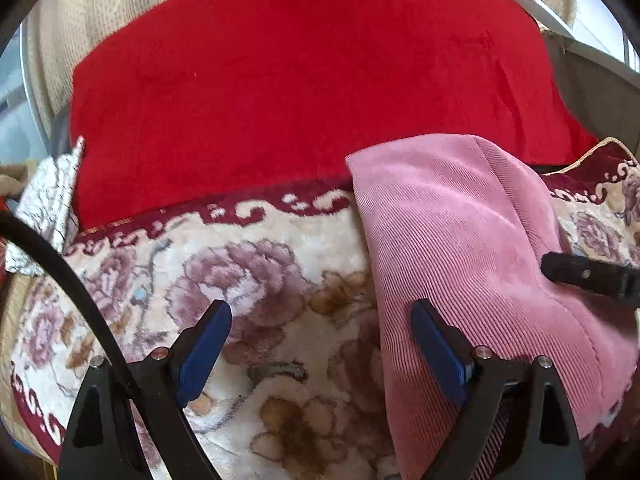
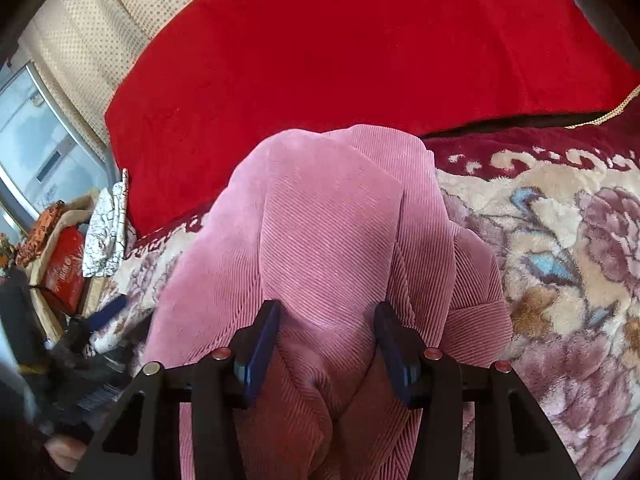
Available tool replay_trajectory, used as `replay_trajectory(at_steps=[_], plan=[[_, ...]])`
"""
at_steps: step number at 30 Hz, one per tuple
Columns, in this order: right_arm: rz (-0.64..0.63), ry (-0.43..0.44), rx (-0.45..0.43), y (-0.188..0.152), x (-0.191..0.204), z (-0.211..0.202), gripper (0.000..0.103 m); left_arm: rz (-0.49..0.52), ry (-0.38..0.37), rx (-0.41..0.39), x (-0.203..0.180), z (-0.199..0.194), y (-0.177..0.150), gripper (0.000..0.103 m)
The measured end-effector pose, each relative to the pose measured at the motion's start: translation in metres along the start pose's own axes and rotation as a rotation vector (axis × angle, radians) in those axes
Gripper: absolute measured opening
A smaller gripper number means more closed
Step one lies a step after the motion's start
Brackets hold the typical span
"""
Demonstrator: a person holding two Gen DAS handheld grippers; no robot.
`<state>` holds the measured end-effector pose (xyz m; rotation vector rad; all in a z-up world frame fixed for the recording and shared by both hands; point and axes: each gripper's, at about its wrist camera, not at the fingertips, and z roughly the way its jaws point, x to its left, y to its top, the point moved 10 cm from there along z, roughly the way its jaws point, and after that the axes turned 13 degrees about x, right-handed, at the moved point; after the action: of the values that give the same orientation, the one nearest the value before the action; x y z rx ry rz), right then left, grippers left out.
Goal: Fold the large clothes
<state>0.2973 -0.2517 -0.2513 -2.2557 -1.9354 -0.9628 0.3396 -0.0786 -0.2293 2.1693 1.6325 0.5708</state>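
Pink corduroy garment (image 2: 320, 240) lies bunched on a floral plush blanket (image 1: 256, 280) covering a bed; cream ground, mauve and brown roses, dark red scroll border along the far edge. Beyond the blanket, a large red cloth (image 1: 304, 80) spreads across the far part of the bed, with beige dotted fabric (image 1: 120, 4) behind it. From the left wrist view, the garment sits to the right of centre, its far corner touching the red cloth's near edge. Left hand-held gripper (image 1: 320, 332): jaws wide apart, nothing between them; the left finger hangs over bare blanket, the right finger over the garment's left edge, contact not clear. Right hand-held gripper (image 2: 326, 332): jaws partly apart, a raised fold of the garment between the blue pads (image 2: 262, 344); the cloth bulges up between the fingers and creases near the base, and both pads seem to be against it, so it reads as clamped on the garment. A black finger of the right hand-held gripper also shows at the right edge of the left wrist view, resting against the garment. Left of the bed in the right wrist view: white crackle-patterned cloth (image 2: 106, 236), a red box (image 2: 64, 268), assorted clutter, window glass (image 2: 36, 144) farther left.
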Motion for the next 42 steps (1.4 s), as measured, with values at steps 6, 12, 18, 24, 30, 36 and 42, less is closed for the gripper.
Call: replay_trajectory(at_steps=[6, 12, 18, 24, 30, 36, 42], plan=[[0.068, 0.059, -0.021, 0.010, -0.025, -0.020, 0.064, -0.050, -0.172, -0.025, 0.003, -0.016, 0.006, 0.091], [0.200, 0.157, 0.001, 0.011, -0.060, -0.024, 0.074, -0.031, -0.327, -0.013, -0.009, -0.023, 0.007, 0.091], [0.130, 0.146, -0.112, 0.016, -0.051, -0.048, 0.074, -0.011, -0.202, -0.089, -0.008, -0.031, 0.016, 0.091], [-0.098, 0.055, -0.183, 0.008, 0.007, -0.055, 0.071, -0.002, -0.052, -0.087, -0.001, -0.024, 0.018, 0.091], [-0.097, -0.007, 0.007, -0.015, 0.012, 0.007, 0.063, -0.007, 0.001, -0.090, 0.011, -0.025, 0.016, 0.091], [-0.089, -0.040, -0.011, -0.015, 0.016, 0.007, 0.064, 0.002, 0.015, -0.085, 0.013, -0.025, 0.015, 0.091], [-0.115, -0.163, -0.035, -0.015, 0.027, 0.011, 0.066, 0.008, 0.034, -0.066, 0.014, -0.021, 0.013, 0.091]])
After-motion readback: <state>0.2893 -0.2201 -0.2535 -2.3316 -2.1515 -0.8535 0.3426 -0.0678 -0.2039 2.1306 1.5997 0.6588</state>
